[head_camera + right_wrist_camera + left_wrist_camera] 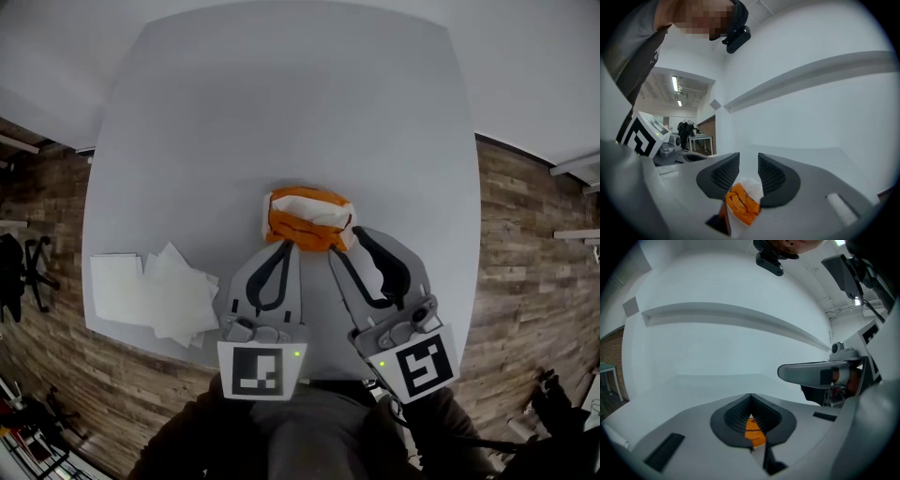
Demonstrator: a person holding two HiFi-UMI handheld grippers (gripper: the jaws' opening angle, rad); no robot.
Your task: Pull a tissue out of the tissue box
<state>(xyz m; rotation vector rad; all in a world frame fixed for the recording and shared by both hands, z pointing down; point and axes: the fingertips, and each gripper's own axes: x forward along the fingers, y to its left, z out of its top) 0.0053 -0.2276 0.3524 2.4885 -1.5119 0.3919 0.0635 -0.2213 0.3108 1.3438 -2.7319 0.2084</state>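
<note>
An orange and white tissue pack lies in the middle of the grey table, with white tissue showing at its top. My left gripper sits at the pack's near left edge; its fingertips meet, and the left gripper view shows orange pack through the gap behind them. My right gripper is at the pack's near right corner, open. In the right gripper view the pack and a bit of white tissue lie low between the spread pads, which do not press on them.
A loose pile of white tissues lies near the table's front left edge. Wood-pattern floor surrounds the table. A dark chair stands far left. The right gripper's finger shows at the right of the left gripper view.
</note>
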